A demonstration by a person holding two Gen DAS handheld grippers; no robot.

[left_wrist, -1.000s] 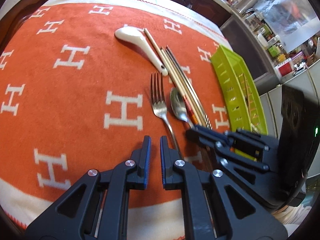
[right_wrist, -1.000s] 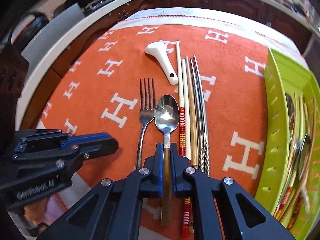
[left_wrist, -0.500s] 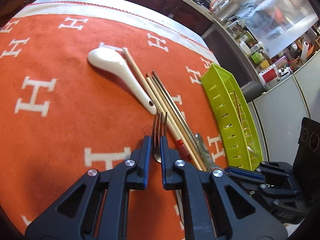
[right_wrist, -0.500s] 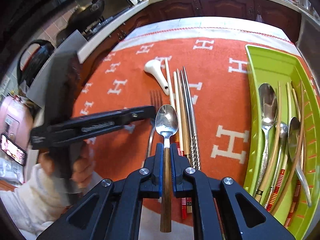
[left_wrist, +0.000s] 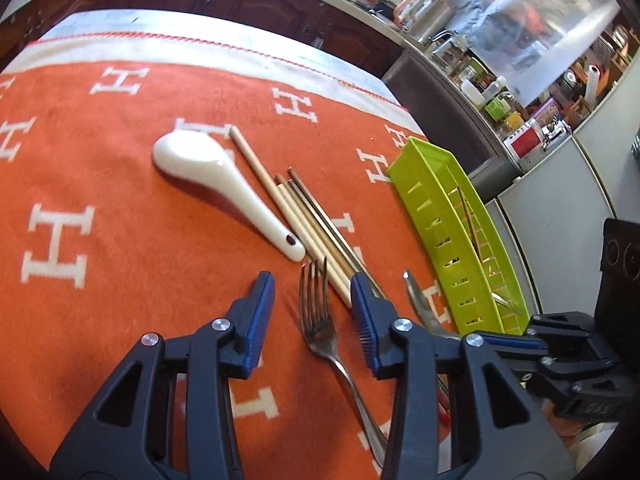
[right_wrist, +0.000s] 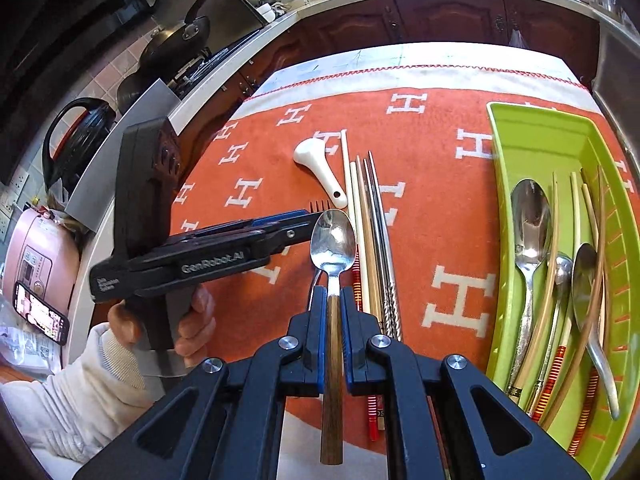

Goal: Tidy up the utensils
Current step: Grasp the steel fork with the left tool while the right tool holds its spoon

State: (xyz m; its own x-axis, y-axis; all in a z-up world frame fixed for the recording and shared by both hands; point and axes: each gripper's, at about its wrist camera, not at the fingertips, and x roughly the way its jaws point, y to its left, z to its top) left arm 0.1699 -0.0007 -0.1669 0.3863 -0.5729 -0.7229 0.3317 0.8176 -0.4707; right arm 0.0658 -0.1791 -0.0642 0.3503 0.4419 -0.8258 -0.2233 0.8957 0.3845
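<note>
- A steel spoon (right_wrist: 333,240) with a wooden handle sits clamped by that handle between the closed jaws of the right gripper (right_wrist: 333,312), its bowl lifted above the orange cloth (right_wrist: 440,208).
- A fork (left_wrist: 320,316) lies flat on the cloth between the parting jaws of the left gripper (left_wrist: 312,300), which are opening; the pads (left_wrist: 260,312) stand clear of it on both sides.
- Just beside the fork lie several chopsticks (left_wrist: 304,224) in a row, and a white ceramic spoon (left_wrist: 216,180) rests against their far side.
- A green tray (right_wrist: 536,136) stands at the cloth's right edge, already holding spoons and chopsticks.
- A hand (right_wrist: 192,320) in a pale sleeve grips the left tool's handle, seen from the right wrist camera.
- Dark cabinets (right_wrist: 400,16) and a cluttered kitchen counter ring the table.
</note>
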